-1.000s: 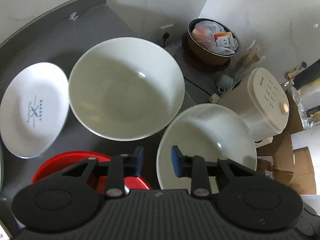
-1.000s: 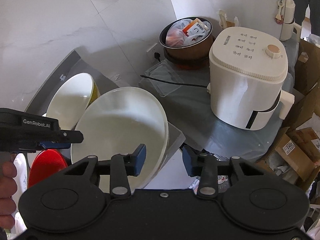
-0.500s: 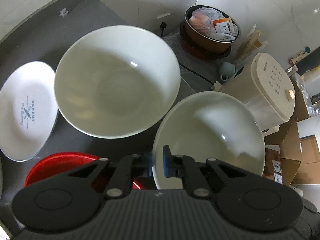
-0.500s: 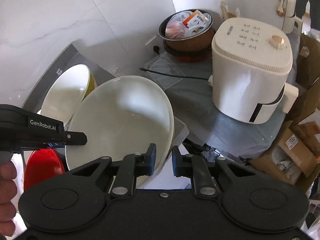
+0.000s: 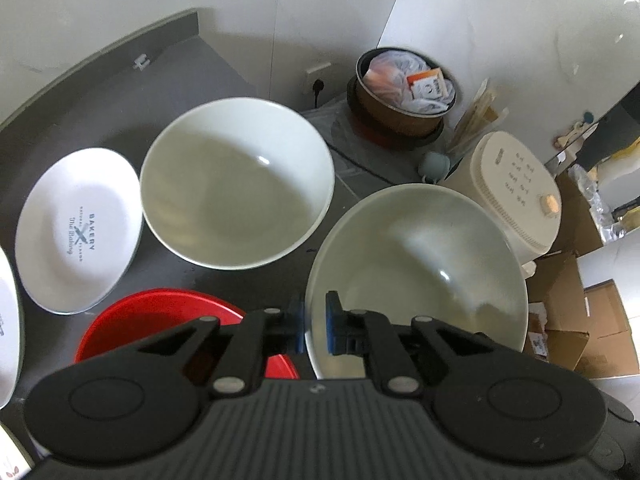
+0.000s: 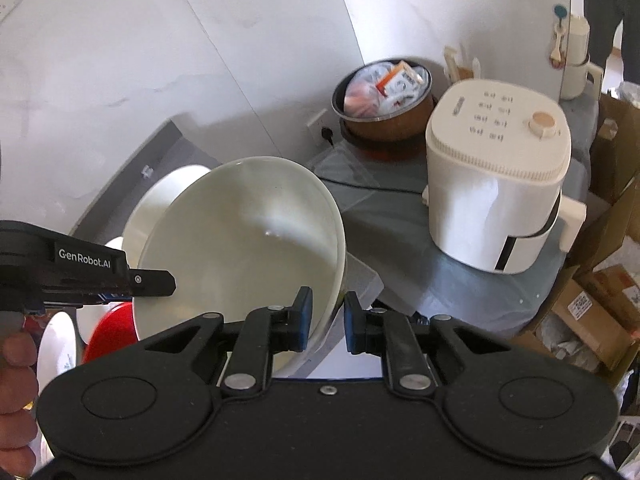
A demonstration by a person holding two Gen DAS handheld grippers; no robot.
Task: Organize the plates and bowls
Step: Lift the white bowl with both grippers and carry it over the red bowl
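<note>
Held bowl: my left gripper pinches its near rim; tilted over the counter's right edge.
Right gripper: straddles the opposite rim, probably clamped; I can't confirm.
Second bowl: farther, mid-counter.

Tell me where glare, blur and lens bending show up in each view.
Left wrist view: small bright glints sit inside the far pale ceramic bowl and the held pale ceramic bowl, and the wall edges bow from the fisheye. Right wrist view: the held bowl looks soft, the cream air fryer is brightly lit.
</note>
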